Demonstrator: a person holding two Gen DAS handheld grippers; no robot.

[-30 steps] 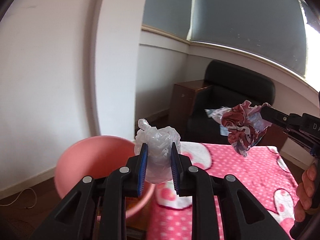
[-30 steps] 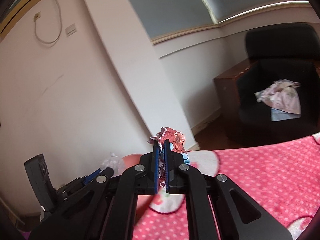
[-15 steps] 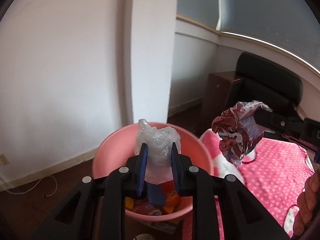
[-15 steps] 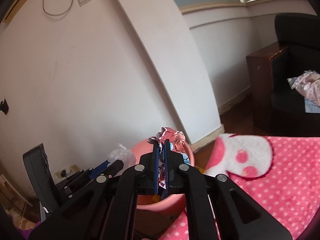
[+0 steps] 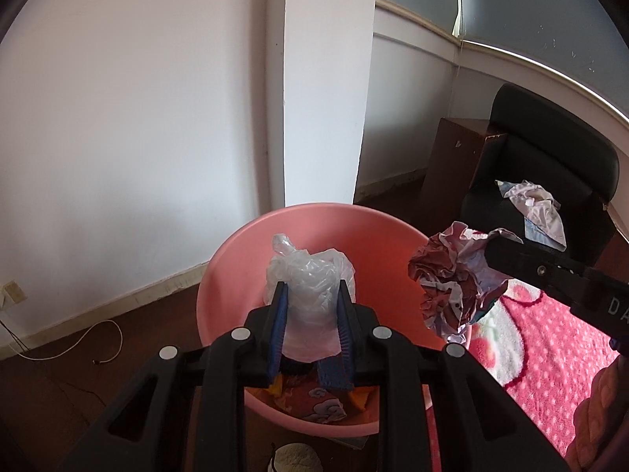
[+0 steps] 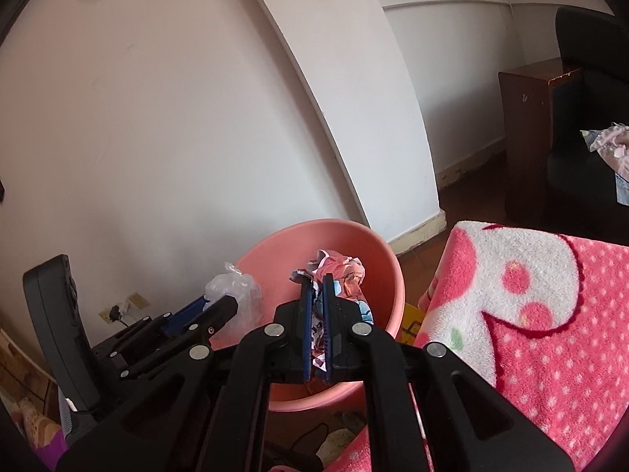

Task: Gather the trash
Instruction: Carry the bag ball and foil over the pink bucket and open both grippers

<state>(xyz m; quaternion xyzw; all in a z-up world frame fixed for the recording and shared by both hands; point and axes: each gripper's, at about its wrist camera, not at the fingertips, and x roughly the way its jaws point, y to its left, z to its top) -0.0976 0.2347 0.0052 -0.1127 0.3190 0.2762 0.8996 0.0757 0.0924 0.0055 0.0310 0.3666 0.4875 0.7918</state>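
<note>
White-walled room, dark wood floor, a pink dotted blanket [image 6: 550,314] at the right.
A pink basin [image 5: 385,259] sits by the wall. Over it, the left gripper [image 5: 310,291] is opening, its pads against a crumpled clear plastic bag [image 5: 310,275]; the right gripper [image 6: 317,279] is clamped on a crumpled wrapper [image 6: 346,271].

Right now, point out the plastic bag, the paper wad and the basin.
plastic bag [image 5: 310,275], left wrist view, its crinkled middle
paper wad [image 5: 448,279], left wrist view, its crumpled centre
basin [image 6: 377,247], right wrist view, far inner wall
</note>
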